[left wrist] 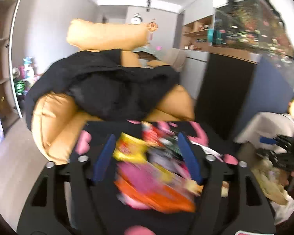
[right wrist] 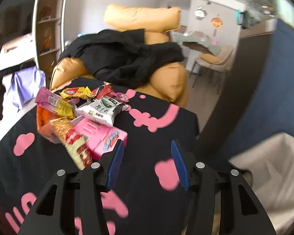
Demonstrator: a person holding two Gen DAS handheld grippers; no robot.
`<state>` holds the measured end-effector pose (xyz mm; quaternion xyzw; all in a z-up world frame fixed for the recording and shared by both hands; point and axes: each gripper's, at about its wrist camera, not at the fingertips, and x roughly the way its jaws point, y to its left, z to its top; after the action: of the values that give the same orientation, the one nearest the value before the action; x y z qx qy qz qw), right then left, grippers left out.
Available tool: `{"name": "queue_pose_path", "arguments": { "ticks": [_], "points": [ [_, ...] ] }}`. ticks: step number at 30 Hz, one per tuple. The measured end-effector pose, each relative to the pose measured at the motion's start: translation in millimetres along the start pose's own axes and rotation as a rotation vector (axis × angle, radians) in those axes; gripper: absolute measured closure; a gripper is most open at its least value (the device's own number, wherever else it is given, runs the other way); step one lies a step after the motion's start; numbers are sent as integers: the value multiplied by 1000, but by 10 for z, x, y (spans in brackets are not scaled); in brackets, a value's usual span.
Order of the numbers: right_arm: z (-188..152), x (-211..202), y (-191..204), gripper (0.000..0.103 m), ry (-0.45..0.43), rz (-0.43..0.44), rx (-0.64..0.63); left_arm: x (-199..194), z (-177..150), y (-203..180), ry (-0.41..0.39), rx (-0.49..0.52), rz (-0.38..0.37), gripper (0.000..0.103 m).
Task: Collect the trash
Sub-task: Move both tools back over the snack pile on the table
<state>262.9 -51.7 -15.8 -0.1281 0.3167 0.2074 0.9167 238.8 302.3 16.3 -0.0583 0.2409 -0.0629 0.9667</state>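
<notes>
Tan leather armchair (right wrist: 166,78) sits behind the desk, with a crumpled black garment (right wrist: 127,58) heaped over its seat and arms. The desk is covered by a black cloth with pink cloud shapes (right wrist: 147,146). A bin lined with a white bag (right wrist: 274,166) stands off the desk's right edge, low in the right wrist view; in the left wrist view it (left wrist: 268,127) is at the far right, with crumpled wrappers in it.

The trash is a pile of snack wrappers (right wrist: 78,117) on the left part of the cloth: an orange packet, a pink carton (right wrist: 102,137), a red-and-cream biscuit wrapper (right wrist: 76,146), a white-and-green pouch (right wrist: 102,109), a pink-and-yellow wrapper, a yellow candy wrapper (right wrist: 74,92) and a red one at the back.

Right tool (right wrist: 147,156): jaws apart, nothing between the blue pads, only bare cloth. The pile lies ahead and to the left; the pink carton's corner is just beside the left pad, contact unclear.

Left tool (left wrist: 147,152): jaws spread wide, hanging right over the same pile (left wrist: 152,176). View is motion-blurred. Yellow, pink and orange wrappers fill the gap between the blue pads, but the pads do not appear to press on any of them, so it reads as open and not gripping.
</notes>
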Motion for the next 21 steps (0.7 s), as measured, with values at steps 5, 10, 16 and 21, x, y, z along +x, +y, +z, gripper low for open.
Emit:
{"name": "queue_pose_path", "arguments": {
  "ticks": [5,10,16,21],
  "points": [
    [298,544,-104,55,25,27,37,884,158,377,217,-25,-68,38],
    [637,1066,-256,55,70,179,176,1466,-47,580,382,-140,-68,38],
    [1061,1827,-23,55,152,294,137,1712,-164,526,433,-135,-90,38],
    [1273,2476,134,55,220,383,121,1564,94,551,353,-107,-176,38]
  ]
}}
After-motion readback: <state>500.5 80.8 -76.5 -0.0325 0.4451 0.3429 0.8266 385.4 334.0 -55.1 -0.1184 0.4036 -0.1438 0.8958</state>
